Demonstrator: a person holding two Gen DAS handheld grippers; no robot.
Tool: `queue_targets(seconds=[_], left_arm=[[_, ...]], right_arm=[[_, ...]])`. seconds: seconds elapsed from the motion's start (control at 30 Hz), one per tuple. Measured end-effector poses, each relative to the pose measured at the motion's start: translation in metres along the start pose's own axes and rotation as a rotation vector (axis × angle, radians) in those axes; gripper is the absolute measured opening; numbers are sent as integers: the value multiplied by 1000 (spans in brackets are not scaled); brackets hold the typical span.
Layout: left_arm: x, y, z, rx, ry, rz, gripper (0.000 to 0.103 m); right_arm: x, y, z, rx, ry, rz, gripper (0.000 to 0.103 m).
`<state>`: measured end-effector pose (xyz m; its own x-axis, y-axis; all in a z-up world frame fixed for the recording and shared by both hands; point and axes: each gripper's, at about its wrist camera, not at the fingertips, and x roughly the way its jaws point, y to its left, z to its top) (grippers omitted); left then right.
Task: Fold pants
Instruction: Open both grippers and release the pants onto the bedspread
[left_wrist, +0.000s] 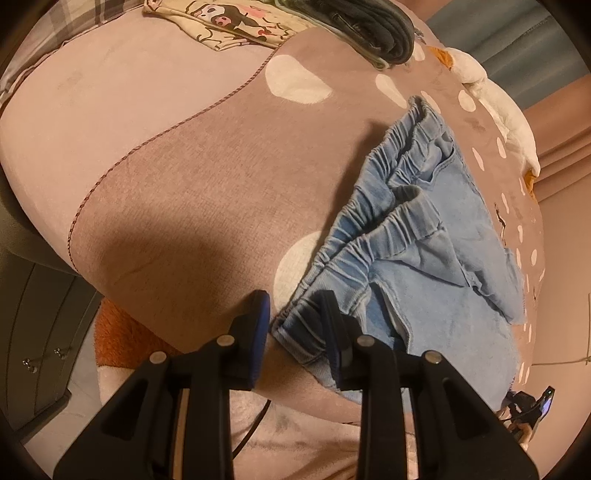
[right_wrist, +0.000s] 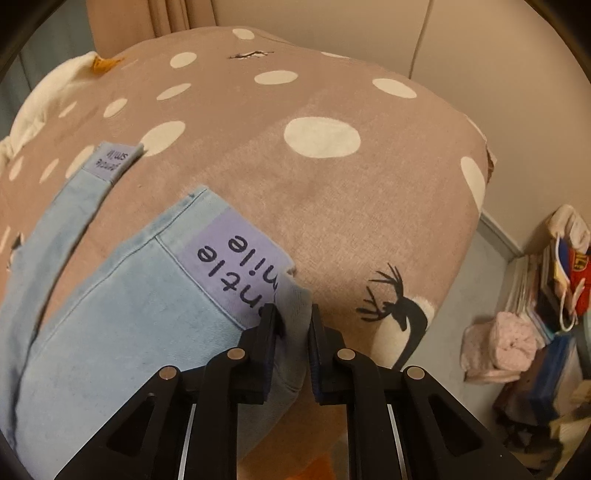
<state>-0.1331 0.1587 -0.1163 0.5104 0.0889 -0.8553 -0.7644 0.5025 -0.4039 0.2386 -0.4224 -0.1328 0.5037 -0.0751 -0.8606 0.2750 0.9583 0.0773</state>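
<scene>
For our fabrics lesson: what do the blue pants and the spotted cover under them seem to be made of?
Pants: probably soft washed denim or cotton twill, matte; a fine diagonal weave, stitched seams and a gathered elastic waistband show.
Spotted cover: seemingly short-pile fleece or velour, matte; the brown nap looks brushed in patches, with flat cream dots.

Both grippers (left_wrist: 295, 310) (right_wrist: 295, 325) down-tilted (jaws narrow)

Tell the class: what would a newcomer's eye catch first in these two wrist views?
Light blue pants sprawl across a brown blanket with white dots. Nearest the right gripper, a purple printed cuff is pinched; the left gripper straddles the gathered elastic waistband.
</scene>
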Motion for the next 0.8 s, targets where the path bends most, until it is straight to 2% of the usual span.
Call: queue_targets(seconds=[0.33, 0.4, 0.47, 0.57, 0.6, 0.7, 0.8], left_arm=[[-9, -1, -1, -33, -5, -11, 30], [-21, -5, -2, -20, -19, -8, 27], [-36, -11, -1, 11, -57, 11, 29], [-56, -18, 0, 25, -109, 1, 51], [-63, -23, 1, 34, -127, -13, 59], [-76, -40, 3, 68, -165, -54, 66], [-79, -59, 4, 111, -180, -114, 80]], right_arm=[[-1, -5, 3, 46, 11, 4, 13], [-7, -8, 5, 73, 12, -13, 21], [-18, -11, 7, 88, -17, -64, 30], [-39, -8, 11, 73, -72, -94, 34], [-49, -4, 12, 65, -85, -77, 39], [-75, 11, 16, 29, -139, -1, 58], [-103, 32, 16, -14, -196, 59, 63]])
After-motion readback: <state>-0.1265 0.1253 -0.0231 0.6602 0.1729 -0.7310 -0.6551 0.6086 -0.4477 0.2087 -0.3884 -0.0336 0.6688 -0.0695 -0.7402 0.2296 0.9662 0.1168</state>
